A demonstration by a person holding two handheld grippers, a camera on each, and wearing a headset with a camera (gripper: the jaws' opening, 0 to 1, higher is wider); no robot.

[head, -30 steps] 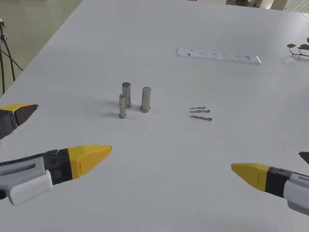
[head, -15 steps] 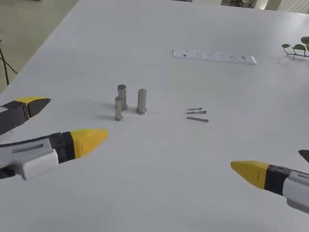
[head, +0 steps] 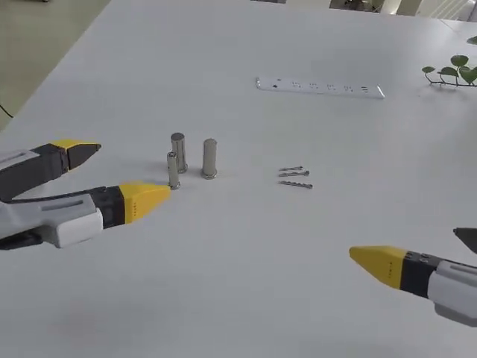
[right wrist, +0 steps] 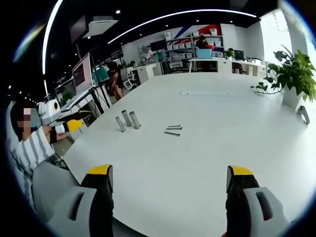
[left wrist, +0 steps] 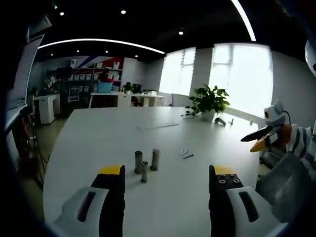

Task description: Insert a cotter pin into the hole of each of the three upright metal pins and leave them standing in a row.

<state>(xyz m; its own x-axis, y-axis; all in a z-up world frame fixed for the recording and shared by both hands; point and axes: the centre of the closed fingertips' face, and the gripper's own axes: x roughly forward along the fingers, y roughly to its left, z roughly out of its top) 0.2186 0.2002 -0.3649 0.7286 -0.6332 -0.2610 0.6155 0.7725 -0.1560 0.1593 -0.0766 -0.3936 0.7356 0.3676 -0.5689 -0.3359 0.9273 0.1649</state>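
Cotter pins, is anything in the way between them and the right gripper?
Nothing visible does. Bare table lies between the open right gripper and the cotter pins; the three metal pins stand off to one side.

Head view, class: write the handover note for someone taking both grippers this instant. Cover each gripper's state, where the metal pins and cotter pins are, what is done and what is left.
Left gripper: jaws open, empty, close to the metal pins.
Right gripper: jaws open, empty, above the table, short of the cotter pins.
Metal pins: three, upright, bunched in a cluster rather than a row.
Cotter pins: three, lying loose on the table to the right of the metal pins.
Done: no cotter pin inserted.
Left: fit all three cotter pins, then stand the metal pins in a row.
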